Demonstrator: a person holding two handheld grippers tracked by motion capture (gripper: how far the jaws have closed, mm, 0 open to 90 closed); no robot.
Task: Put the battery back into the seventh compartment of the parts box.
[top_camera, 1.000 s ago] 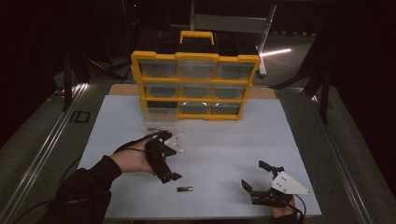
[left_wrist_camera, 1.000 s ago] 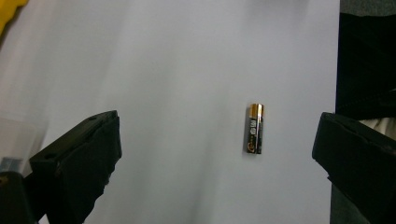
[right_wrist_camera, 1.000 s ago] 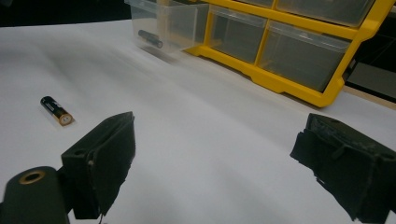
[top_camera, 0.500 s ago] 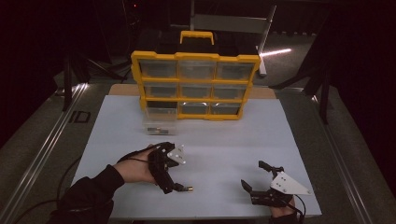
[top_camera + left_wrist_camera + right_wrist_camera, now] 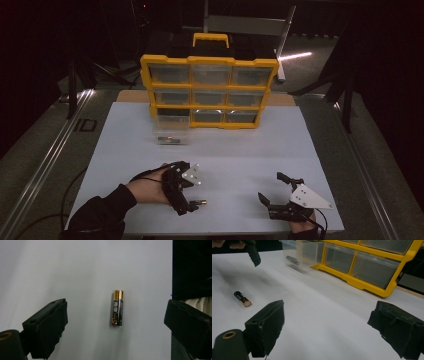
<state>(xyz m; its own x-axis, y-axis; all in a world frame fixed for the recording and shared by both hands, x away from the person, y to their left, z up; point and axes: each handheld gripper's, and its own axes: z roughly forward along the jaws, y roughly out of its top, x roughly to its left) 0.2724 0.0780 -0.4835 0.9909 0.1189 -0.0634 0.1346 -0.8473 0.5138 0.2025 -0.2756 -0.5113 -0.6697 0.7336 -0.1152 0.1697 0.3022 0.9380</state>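
Black-and-gold battery, flat on the white table

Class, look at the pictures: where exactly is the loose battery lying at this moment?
The battery lies flat on the white table sheet, near its front edge in the high view, below the open left gripper; the left gripper view shows it between the jaws, untouched.

The battery's label print is too small to read. In the high view it is a mere speck beside the left gripper. The organizer's top and right run off the right gripper view's edge. Contents of its clear drawers cannot be told.
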